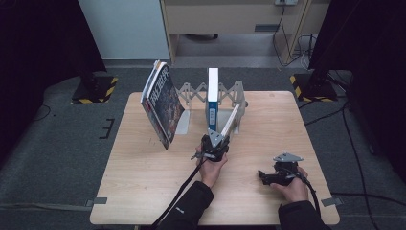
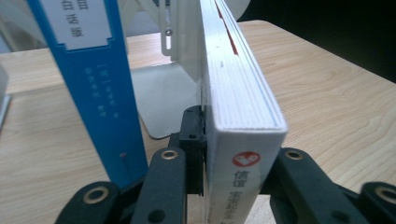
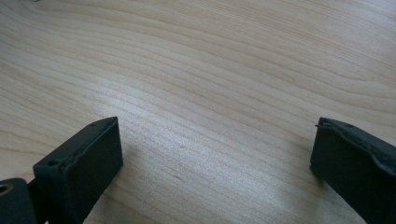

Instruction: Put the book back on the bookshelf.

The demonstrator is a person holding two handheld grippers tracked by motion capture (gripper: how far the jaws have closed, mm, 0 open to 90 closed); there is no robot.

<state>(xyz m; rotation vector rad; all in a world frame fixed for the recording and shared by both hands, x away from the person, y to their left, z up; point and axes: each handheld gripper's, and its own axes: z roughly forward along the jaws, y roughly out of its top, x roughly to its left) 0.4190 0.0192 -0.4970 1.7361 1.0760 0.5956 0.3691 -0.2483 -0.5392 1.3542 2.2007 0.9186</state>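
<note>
A white book [image 1: 231,120] leans left against an upright blue-spined book [image 1: 212,96] in a folding metal rack [image 1: 191,91] at the back of the wooden table [image 1: 143,182]. My left gripper [image 1: 216,136] is shut on the white book's near lower end. In the left gripper view the white book [image 2: 238,93] sits spine-on between the black jaws of that gripper [image 2: 238,149], with the blue book [image 2: 100,93] just to its left. My right gripper [image 1: 264,175] rests on the table at the front right, held by a hand. Its jaws are open [image 3: 215,154] over bare wood.
A larger book with a dark pictured cover [image 1: 160,105] leans at the rack's left end. The rack's grey base plate [image 2: 159,93] lies behind the two middle books. Dark stands with striped bases [image 1: 93,88] stand on the floor beyond the table's far corners.
</note>
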